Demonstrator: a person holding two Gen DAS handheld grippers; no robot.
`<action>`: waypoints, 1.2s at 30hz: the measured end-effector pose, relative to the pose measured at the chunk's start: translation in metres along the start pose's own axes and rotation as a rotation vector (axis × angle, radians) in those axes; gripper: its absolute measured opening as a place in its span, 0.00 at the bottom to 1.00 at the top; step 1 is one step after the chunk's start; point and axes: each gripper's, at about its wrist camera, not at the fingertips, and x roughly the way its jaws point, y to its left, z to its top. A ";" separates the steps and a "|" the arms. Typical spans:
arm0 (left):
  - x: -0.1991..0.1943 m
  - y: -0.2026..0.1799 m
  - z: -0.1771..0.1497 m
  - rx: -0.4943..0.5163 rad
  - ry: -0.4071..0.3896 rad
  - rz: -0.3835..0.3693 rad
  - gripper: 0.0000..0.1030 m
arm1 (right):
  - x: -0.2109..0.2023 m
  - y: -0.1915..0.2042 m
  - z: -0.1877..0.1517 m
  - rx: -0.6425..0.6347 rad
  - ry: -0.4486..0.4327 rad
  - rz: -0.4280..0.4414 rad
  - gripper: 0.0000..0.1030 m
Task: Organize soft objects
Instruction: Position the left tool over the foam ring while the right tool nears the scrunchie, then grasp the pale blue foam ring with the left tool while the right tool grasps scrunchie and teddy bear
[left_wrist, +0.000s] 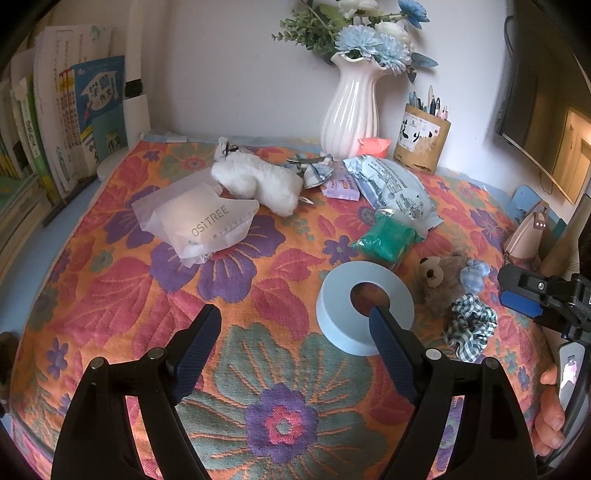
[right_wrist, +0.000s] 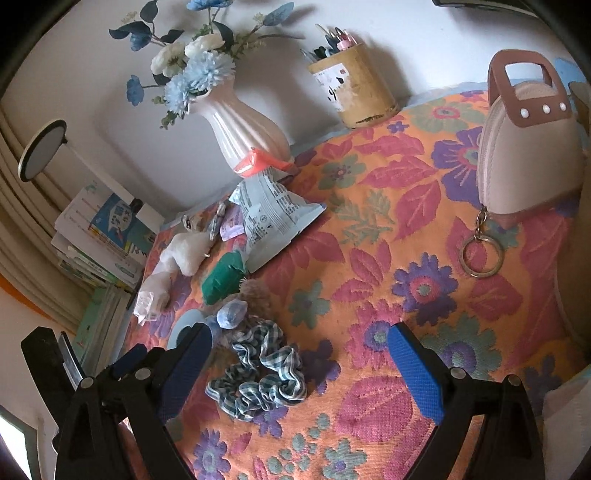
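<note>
Two grippers: both over a floral cloth (left_wrist: 110, 295) strewn with soft goods.
Left gripper (left_wrist: 295, 334): jaws spread wide, holding nothing; bare cloth between the fingers, and the right fingertip overlaps the ring in view.
Right gripper (right_wrist: 299, 345): jaws spread wide, holding nothing; low over the cloth, with the scrunchie lying between the fingers, nearer the left one.
Scrunchie (right_wrist: 258, 373): blue-and-white check, crumpled, flat on the cloth, just in front of the bear.
Bear (left_wrist: 439, 280): small, brown, lying beside the ring; a blue check puff (left_wrist: 474, 277) touches it.
Ring (left_wrist: 364, 306): pale blue, thick, flat on the cloth, hole upward.
Green bundle (left_wrist: 384, 242): wrapped, behind the ring, touching the pale blue packet.
Blue packet (left_wrist: 395, 188): printed, lying flat, its far end near the vase.
White plush (left_wrist: 258, 181): fluffy, on its side, mid-cloth, against the white pouch.
White pouch (left_wrist: 199, 218): translucent, lettered, left of the plush.
Purple sachet (left_wrist: 341, 186): small, between plush and blue packet.
Vase (left_wrist: 351, 110): white, ribbed, upright at the wall, with blue and white flowers (left_wrist: 369, 40).
Pen pot (left_wrist: 421, 138): tan, upright, right of the vase.
Purse (right_wrist: 528, 147): pink, brown handle, upright at the right edge; key ring (right_wrist: 482, 254) dangling on the cloth.
Books (left_wrist: 74, 122): standing at far left.
</note>
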 end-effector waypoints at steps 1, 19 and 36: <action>0.000 0.000 0.000 0.000 0.000 0.001 0.79 | 0.000 -0.001 0.000 0.001 0.001 0.002 0.93; 0.000 0.001 0.000 0.000 -0.001 -0.001 0.79 | 0.002 0.000 0.001 -0.003 0.006 -0.001 0.93; 0.024 -0.036 0.014 0.090 0.109 -0.045 0.78 | 0.021 0.041 -0.010 -0.223 0.055 -0.198 0.95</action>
